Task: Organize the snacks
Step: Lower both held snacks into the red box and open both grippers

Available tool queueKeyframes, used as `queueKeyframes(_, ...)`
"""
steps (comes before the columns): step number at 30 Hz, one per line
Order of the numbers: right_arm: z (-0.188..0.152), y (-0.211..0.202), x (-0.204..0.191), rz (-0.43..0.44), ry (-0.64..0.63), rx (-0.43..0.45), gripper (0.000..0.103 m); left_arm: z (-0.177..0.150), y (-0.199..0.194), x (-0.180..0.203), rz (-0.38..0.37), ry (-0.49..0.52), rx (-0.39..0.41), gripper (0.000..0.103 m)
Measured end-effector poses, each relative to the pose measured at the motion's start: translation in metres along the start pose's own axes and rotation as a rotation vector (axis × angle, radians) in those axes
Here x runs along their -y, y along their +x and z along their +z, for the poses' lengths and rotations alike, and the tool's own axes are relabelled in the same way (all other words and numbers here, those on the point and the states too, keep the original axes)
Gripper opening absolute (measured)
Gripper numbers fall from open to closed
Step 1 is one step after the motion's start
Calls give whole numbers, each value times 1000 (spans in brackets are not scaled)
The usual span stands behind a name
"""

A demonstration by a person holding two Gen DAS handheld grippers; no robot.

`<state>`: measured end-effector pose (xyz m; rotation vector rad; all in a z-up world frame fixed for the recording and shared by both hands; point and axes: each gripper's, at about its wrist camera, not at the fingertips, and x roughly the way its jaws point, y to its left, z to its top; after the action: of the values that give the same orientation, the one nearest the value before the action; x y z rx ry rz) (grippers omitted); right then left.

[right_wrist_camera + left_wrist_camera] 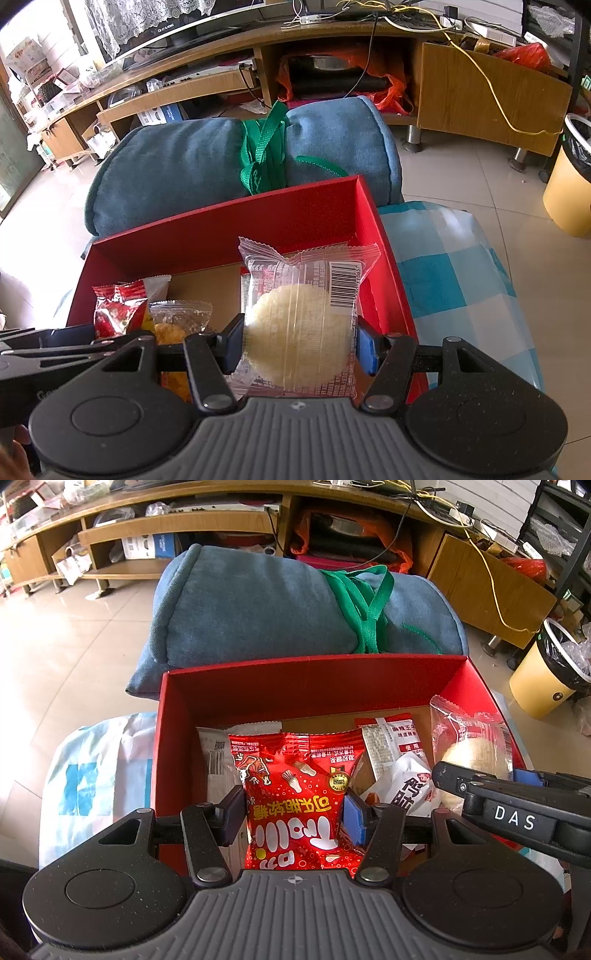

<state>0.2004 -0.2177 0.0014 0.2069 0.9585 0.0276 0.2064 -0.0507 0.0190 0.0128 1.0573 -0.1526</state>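
Note:
My left gripper (293,814) is shut on a red candy bag (295,794) with white lettering, held over the near left part of the red box (295,679). My right gripper (299,345) is shut on a clear wrapped round pastry (299,328) above the right side of the red box (229,225). The same pastry (476,746) and the right gripper's finger (461,779) show at the right in the left wrist view. Several snack packets (391,746) lie on the box floor. In the right wrist view the red bag (118,306) appears at left, beside a clear packet of yellow snacks (177,317).
A rolled blue blanket (258,605) tied with a green strap (365,605) lies just behind the box. The box rests on a blue and white checked cloth (454,273). A yellow bin (569,184) stands on the tiled floor at right. Wooden shelving (480,88) runs along the back.

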Motion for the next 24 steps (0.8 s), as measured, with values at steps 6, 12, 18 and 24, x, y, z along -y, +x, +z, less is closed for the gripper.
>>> queueKeyframes(6,0,2,0,-2,-3,-2,56,-1,3,2,3,4,-7,62)
queueKeyframes(12,0,8,0,-6,-8,-8,56,-1,5,2,7,3,-8,62)
queueKeyframes(18,0,12,-1,-6,-14,-16,57,-2,7,2,11,7,-8,63)
queueKeyframes(24,0,13,-1,-6,-15,-16,57,-1,7,2,13,7,-8,63)
